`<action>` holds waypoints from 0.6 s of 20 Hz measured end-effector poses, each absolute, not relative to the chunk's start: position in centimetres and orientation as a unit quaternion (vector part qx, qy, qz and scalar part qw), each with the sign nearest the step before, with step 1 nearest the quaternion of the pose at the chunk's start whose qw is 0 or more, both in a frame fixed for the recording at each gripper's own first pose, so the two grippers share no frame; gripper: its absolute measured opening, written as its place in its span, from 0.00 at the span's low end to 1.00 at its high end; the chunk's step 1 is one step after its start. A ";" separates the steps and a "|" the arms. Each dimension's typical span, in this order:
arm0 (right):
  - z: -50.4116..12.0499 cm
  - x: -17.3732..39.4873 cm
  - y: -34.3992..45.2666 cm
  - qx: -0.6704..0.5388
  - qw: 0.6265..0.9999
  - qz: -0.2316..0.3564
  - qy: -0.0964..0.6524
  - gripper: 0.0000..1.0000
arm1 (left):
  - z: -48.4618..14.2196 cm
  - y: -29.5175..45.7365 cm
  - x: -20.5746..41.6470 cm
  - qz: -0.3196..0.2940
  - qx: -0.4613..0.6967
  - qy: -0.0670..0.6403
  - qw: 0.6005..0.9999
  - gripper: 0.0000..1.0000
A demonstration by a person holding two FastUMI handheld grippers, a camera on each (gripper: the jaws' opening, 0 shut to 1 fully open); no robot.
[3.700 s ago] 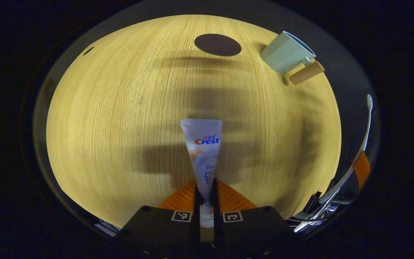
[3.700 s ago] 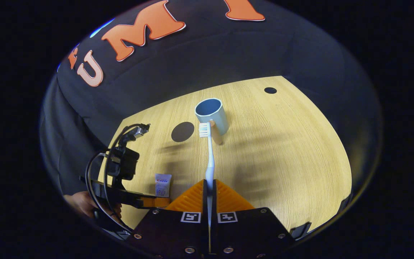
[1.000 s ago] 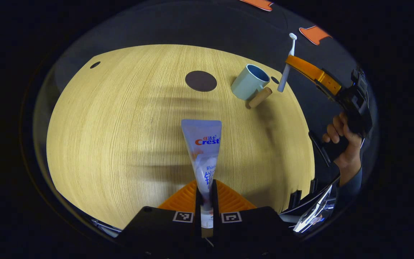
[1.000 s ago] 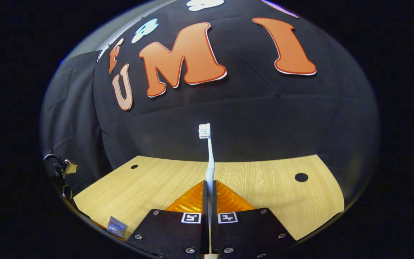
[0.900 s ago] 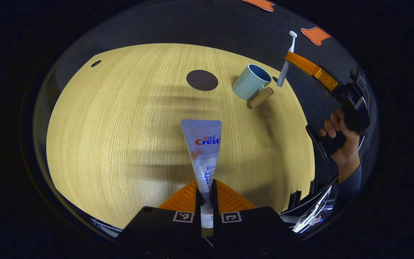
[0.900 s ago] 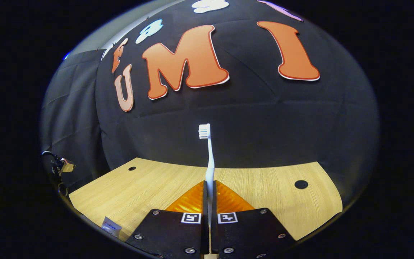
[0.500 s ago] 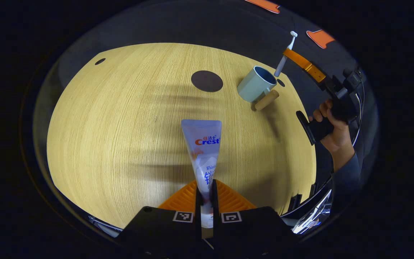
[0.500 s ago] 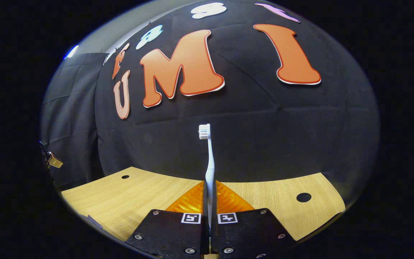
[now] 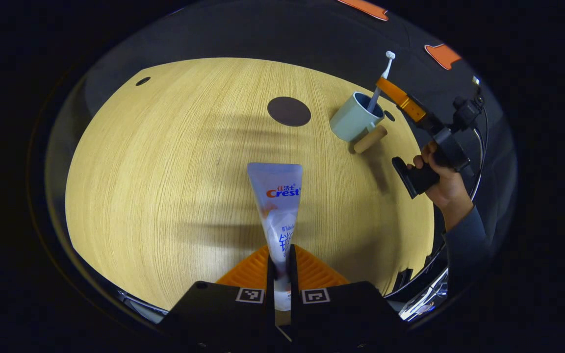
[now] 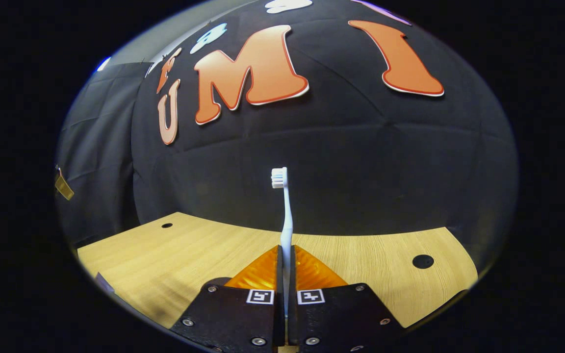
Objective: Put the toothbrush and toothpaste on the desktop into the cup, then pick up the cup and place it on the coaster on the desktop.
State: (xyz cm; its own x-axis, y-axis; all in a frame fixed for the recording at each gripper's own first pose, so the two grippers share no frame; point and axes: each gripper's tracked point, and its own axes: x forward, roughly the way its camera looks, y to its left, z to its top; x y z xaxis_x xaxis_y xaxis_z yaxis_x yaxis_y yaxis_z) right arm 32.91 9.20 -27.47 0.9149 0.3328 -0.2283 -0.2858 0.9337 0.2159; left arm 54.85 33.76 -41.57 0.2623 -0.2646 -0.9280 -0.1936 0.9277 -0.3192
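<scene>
At the bottom of the left gripper view, the left tool [image 9: 279,264] pinches a toothpaste tube [image 9: 276,206] between its two orange fingers [image 9: 250,268], the tube's flat crimped end pointing forward over the pale wood-grain counter [image 9: 165,171]. The tube is held clear of the surface, and its shadow falls across the wood beneath it.

Farther off on the counter sits a dark round coaster [image 9: 289,111], bare on top. Just to its right stands a pale blue-green cup [image 9: 353,119] with a cylindrical wooden handle [image 9: 370,139] (the handle points toward the near right). Cup and coaster lie near each other but apart.

Over the cup, the right tool [image 9: 385,90] comes in from the right, gripped by a person's hand [image 9: 442,179] in a dark sleeve [image 9: 464,235]. It holds a white toothbrush [image 9: 378,90] nearly upright, bristles at the top, the lower end of the handle already inside the cup's mouth.

From the right gripper view, the right tool [image 10: 285,267] has its orange fingers [image 10: 260,272] pressed together on the toothbrush [image 10: 285,215], whose bristle head stands up against the black cloth wall [image 10: 361,162]. A small dark round hole [image 10: 423,261] marks the counter [image 10: 189,250] on the right.
</scene>
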 end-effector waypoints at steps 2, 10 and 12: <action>-28.6 32.8 8.8 0.090 0.974 0.150 0.145 0.04 | -41.4 33.6 54.8 -0.020 -0.189 0.607 0.772 0.13; -30.5 32.0 8.0 0.112 0.965 0.120 0.203 0.11 | -41.9 31.9 58.4 -0.025 -0.169 0.582 0.795 0.13; -30.8 31.0 7.7 0.118 0.960 0.118 0.224 0.14 | -42.0 30.8 61.4 -0.031 -0.159 0.560 0.813 0.14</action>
State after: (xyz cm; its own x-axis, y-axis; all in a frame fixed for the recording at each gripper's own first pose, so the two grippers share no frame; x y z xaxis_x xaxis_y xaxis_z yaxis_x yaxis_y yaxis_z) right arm 31.03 7.68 -30.77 0.8714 0.2799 -0.4029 -0.1737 0.9441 0.2801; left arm 61.39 30.83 -42.04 0.3717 -0.2286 -0.8997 -0.1279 0.9473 -0.2936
